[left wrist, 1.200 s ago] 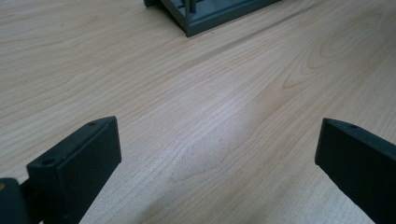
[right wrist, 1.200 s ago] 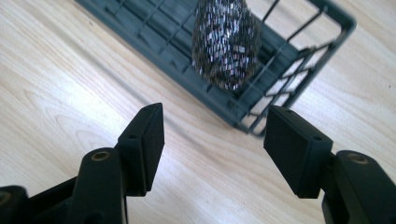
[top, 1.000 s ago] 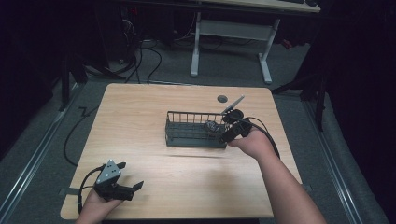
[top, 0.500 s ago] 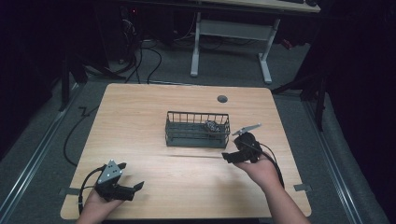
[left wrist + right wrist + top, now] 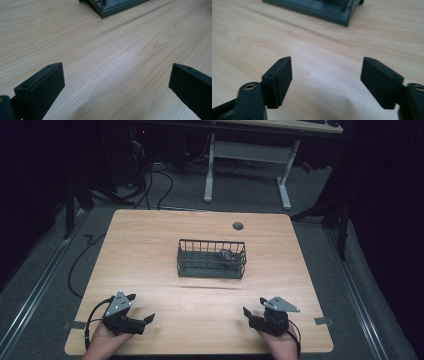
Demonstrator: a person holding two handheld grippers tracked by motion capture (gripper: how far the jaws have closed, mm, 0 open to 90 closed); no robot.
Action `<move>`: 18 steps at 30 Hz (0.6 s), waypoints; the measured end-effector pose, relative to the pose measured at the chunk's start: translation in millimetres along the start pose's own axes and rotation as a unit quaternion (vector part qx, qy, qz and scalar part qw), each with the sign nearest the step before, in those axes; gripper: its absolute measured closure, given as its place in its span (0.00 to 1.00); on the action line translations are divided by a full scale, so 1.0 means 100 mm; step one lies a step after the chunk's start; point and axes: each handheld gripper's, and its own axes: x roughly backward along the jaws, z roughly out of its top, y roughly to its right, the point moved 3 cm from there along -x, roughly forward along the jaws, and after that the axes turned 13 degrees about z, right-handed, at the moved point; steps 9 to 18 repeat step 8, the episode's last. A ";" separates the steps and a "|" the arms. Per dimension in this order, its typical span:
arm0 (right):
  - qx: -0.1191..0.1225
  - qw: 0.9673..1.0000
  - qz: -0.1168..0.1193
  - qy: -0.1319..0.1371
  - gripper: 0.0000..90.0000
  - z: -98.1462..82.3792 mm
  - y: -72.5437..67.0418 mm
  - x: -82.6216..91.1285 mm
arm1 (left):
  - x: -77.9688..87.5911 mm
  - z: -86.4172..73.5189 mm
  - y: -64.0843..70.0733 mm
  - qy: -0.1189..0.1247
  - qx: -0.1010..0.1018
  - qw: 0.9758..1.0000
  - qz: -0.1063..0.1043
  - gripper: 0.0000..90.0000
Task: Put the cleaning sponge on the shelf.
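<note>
Since the earlier frame, the right gripper (image 5: 256, 316) has pulled back from the wire basket (image 5: 211, 259) to the table's (image 5: 150, 240) near edge, its jaws just opening, empty. A small crumpled object (image 5: 226, 255) lies in the basket's right end. The left gripper (image 5: 140, 320) rests released at the near left. In the left gripper view, bare wood lies between spread jaws, the basket corner (image 5: 110, 7) ahead. The right gripper view likewise shows nothing between the jaws, the basket (image 5: 317, 8) well ahead: both look parked clear, the drop seemingly done.

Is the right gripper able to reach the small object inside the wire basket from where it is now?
Probably yes. The right gripper is open with nothing between its jaws, bare table lies up to the wire basket, and the small object sits under its open top.
</note>
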 end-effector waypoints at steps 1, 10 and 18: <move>0.026 1.000 -0.007 -0.006 0.23 -0.01 -0.05 0.01 | -0.01 0.00 0.00 0.000 0.004 1.000 0.001 0.01; 0.028 1.000 0.005 -0.007 0.22 -0.04 -0.04 -0.05 | 0.00 0.02 0.00 0.003 0.006 1.000 0.012 0.01; 0.028 1.000 0.005 -0.007 0.22 -0.04 -0.04 -0.05 | 0.00 0.02 0.00 0.003 0.006 1.000 0.012 0.01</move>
